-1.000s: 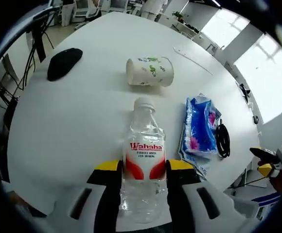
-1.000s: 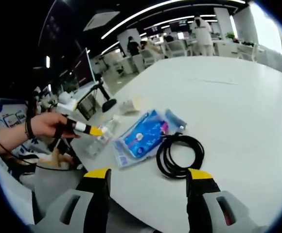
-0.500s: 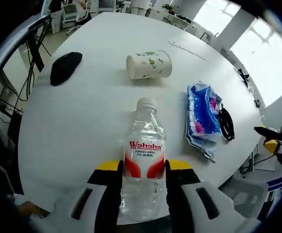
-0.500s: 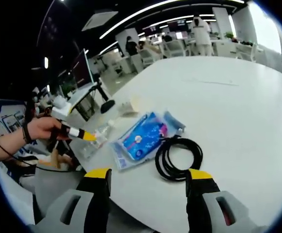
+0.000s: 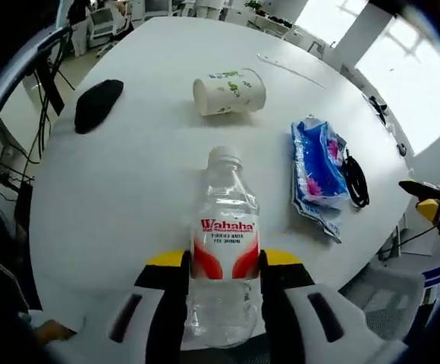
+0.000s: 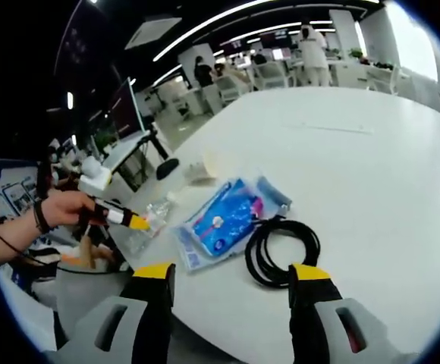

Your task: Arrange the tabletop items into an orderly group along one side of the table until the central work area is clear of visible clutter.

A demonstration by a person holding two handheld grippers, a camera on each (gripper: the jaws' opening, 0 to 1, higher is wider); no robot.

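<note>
Two jaws of the left gripper [image 5: 221,265] clamp the water bottle [image 5: 224,258]; its long axis runs forward, cap toward the paper cup [image 5: 229,92]. Right gripper [image 6: 230,274] jaws stand wide, nearer the cable coil [image 6: 283,252].

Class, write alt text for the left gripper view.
The left gripper grips a clear Wahaha water bottle over a white table. Beyond lie a tipped paper cup, a black mouse, a blue packet and a black cable.
</note>
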